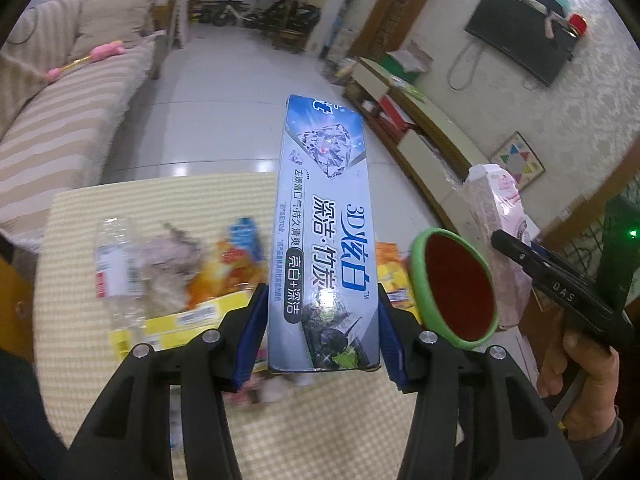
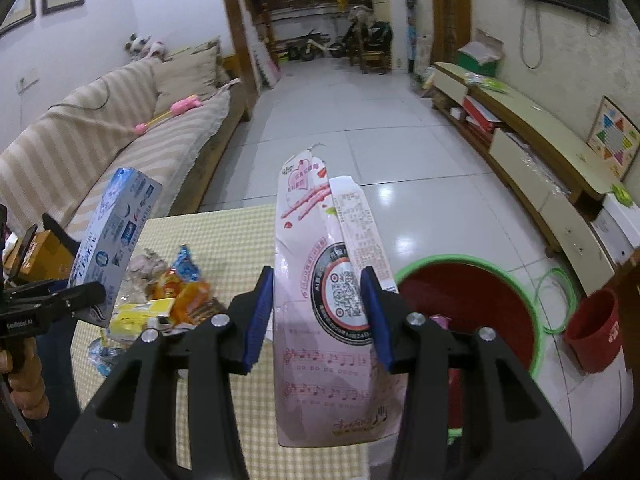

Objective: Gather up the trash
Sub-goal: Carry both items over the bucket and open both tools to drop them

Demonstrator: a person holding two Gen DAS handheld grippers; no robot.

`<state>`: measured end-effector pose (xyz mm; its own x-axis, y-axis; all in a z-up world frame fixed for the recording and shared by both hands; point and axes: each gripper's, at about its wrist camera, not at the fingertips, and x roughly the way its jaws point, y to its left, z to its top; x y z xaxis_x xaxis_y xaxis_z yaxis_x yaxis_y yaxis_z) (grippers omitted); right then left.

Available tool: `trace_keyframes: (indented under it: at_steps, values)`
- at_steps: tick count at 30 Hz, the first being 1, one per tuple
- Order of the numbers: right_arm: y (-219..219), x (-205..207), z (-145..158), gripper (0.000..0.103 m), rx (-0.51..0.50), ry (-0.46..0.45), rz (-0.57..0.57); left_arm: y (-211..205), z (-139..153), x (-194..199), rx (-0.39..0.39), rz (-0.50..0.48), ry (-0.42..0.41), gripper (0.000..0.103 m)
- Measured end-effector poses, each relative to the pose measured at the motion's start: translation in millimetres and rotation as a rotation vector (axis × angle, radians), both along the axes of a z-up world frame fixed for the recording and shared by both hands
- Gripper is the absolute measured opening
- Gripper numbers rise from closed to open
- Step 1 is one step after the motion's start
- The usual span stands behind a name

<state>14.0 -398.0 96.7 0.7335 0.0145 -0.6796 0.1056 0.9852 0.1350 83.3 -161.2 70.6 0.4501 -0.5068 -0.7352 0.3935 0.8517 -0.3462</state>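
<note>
- Left gripper (image 1: 322,334) has its jaws clamped on a toothpaste box (image 1: 326,236), blue pads pressing both long sides near the box's near end. The box sticks out away from the camera, printed face up, lifted clear above the bench (image 1: 160,200).
- Right gripper (image 2: 316,316) is squeezed down on a pink snack box (image 2: 320,320), flattened and crumpled, with a torn flap poking up at the far end. Jaws are about as narrow as they go, pads on both sides of the cardboard.
- From the right wrist view the toothpaste box shows up at the left, tilted up, with the left gripper's black body below it and a hand (image 2: 24,376) on the handle.
- Red bucket with a green rim (image 2: 472,304) sits on the floor just right of the bench, something small and pink inside. The pink snack box is near its left edge, over the bench corner.
- A smaller red bucket (image 2: 594,330) stands on the floor farther right.
- Still lying on the checked bench cloth: a clear plastic bottle (image 1: 116,268), a crumpled grey wad (image 1: 170,260), orange wrappers (image 2: 188,296) and a yellow box (image 1: 176,324), all bunched together on the left side.
</note>
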Motion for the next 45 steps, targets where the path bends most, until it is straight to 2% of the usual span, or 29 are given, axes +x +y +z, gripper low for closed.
trace_keyframes:
  at_steps: [15,19,25,34,35,36,38,41,45]
  values:
    - [-98,-38,1,0.043,0.011,-0.010,-0.162,-140,-5,-12,-0.040,-0.225,0.040,0.048]
    - [-120,-45,-2,0.043,0.028,-0.012,-0.196,-178,-15,-17,-0.060,-0.284,0.080,0.048]
    - [-146,-49,-12,0.043,0.061,-0.004,-0.247,-223,-29,-24,-0.036,-0.341,0.104,0.048]
    - [-156,-46,-27,0.043,0.100,0.014,-0.265,-252,-44,-15,-0.001,-0.346,0.136,0.049]
    - [-157,-45,-28,0.043,0.102,0.015,-0.264,-253,-44,-12,-0.001,-0.341,0.138,0.053]
    - [-156,-44,-28,0.043,0.104,0.016,-0.262,-253,-44,-10,-0.004,-0.333,0.141,0.063]
    - [-156,-43,-29,0.043,0.105,0.017,-0.261,-248,-42,-7,-0.025,-0.312,0.138,0.072]
    - [-156,-42,-31,0.043,0.107,0.019,-0.257,-238,-41,-3,-0.039,-0.294,0.137,0.079]
    - [-155,-38,-32,0.043,0.104,0.021,-0.251,-221,-39,3,-0.047,-0.253,0.136,0.082]
